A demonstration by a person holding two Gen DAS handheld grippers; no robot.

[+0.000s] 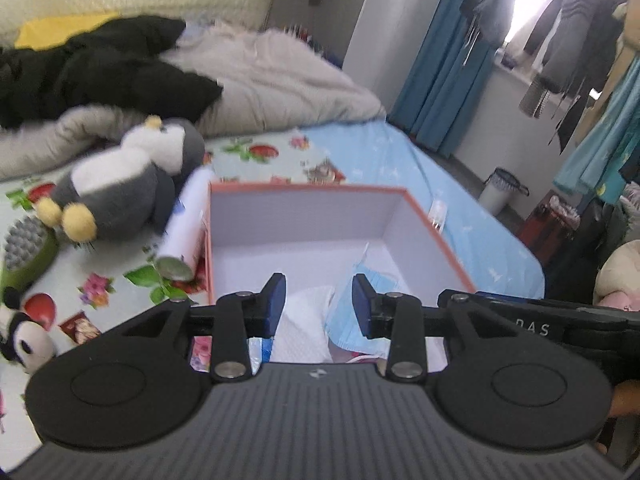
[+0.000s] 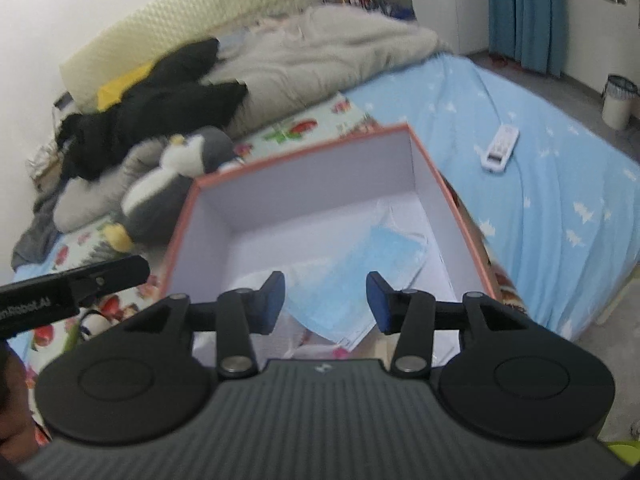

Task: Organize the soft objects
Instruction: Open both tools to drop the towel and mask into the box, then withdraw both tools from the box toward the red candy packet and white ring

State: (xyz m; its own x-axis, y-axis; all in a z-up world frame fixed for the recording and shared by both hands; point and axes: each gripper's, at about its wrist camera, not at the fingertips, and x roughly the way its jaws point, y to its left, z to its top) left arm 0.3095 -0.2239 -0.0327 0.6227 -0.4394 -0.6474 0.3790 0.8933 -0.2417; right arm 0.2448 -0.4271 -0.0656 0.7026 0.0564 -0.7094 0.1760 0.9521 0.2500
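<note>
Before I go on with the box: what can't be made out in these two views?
- Near floor of the box: both views, hidden behind the gripper bodies.
- Pink item below the blue face mask: mostly covered, unidentifiable.
- Small panda toy: left view, cut by the edge.
- Penguin plush: blurred.

Bed in blue sheet, fruit-print mat over it. On it: pink-rimmed box, penguin plush, spray can, panda plush, grey duvet, white remote.
</note>
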